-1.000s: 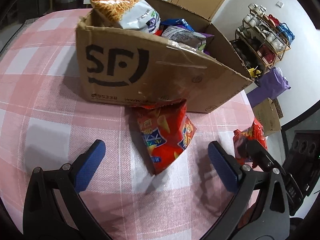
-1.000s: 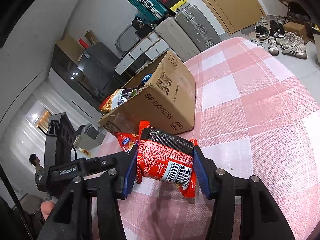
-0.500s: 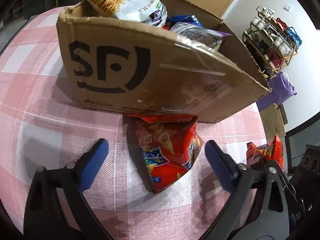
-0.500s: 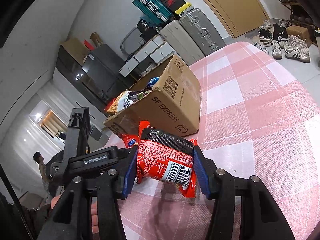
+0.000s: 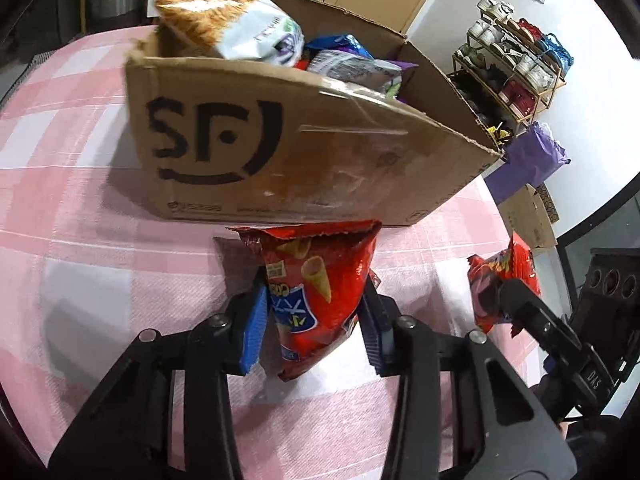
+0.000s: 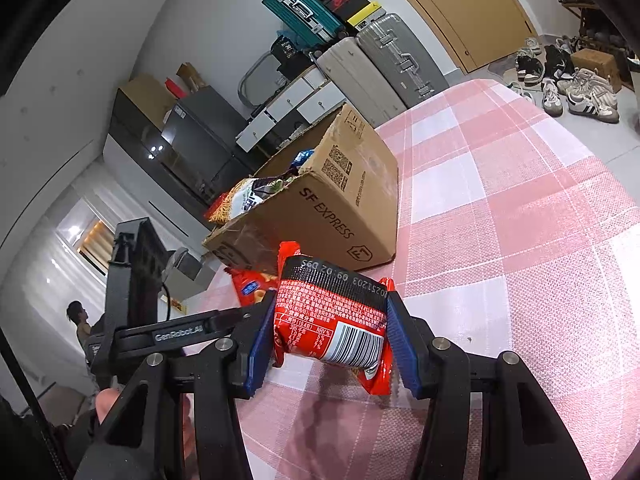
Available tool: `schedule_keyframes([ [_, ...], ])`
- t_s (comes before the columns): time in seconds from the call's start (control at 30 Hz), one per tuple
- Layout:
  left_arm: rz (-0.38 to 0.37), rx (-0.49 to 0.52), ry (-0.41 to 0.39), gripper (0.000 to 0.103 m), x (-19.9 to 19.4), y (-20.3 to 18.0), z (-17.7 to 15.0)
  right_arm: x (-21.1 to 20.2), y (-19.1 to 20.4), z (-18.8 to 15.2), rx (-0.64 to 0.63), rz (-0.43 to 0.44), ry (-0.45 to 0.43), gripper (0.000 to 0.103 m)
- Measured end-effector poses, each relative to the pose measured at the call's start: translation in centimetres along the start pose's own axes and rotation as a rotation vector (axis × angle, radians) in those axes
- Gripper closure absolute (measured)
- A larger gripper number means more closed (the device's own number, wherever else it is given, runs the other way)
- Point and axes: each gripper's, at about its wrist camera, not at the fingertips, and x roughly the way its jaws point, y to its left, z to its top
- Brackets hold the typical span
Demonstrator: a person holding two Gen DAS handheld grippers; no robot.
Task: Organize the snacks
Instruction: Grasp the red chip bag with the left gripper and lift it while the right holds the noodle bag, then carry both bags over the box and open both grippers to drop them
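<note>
While the left gripper [image 5: 314,334] has just been closing its blue fingers [image 5: 253,330] onto the red cone-snack bag [image 5: 316,292] at lower centre of the left wrist view, the grip looks low on the pack: the pads press its lower half, and its torn-looking top edge lies against the foot of the cardboard box [image 5: 288,160]. That is probably the first risk. A puffed foil bag squeezed near one end can slide out or swing as it is lifted, and its top could catch under the box wall. At the right of that frame the right gripper [image 6: 326,340] shows as a dark bar with its own pack; the two tools are near each other and could knock together if both go for the box at once.

In the right wrist view, low in the frame, the right fingers [image 6: 398,344] are narrowed on a red noodle-style packet [image 6: 332,324], held clear above the pink checked counter [image 6: 520,240]. It bulges between the pads, so a harder squeeze could crush what is inside.

Farther up, the box stands mid-frame, already heaped: an orange-and-white chip bag [image 5: 232,26] rides above its rim. Anything dropped on top may roll off.
</note>
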Motion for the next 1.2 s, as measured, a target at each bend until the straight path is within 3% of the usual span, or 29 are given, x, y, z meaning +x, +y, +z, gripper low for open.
schedule_keyframes([
  [0.27,-0.039,-0.001,-0.012,0.065,-1.6,0.6,-0.3,0.0,0.6,-0.2,-0.032,-0.016,-0.003,0.050],
  [0.6,-0.010,0.067,-0.063,0.065,-6.9,-0.2,0.3,-1.1,3.0,0.6,-0.112,-0.024,-0.016,0.050],
  [0.9,0.005,0.149,-0.127,0.065,-14.3,-0.6,1.3,-4.5,9.1,3.6,-0.282,-0.004,-0.061,0.050],
  [0.97,0.013,0.168,-0.146,0.065,-15.7,-0.9,1.6,-5.0,10.1,4.4,-0.287,0.025,-0.056,0.050],
  [1.2,0.029,0.188,-0.193,0.064,-20.4,-1.3,3.7,-6.1,13.3,8.2,-0.304,0.001,-0.062,0.050],
])
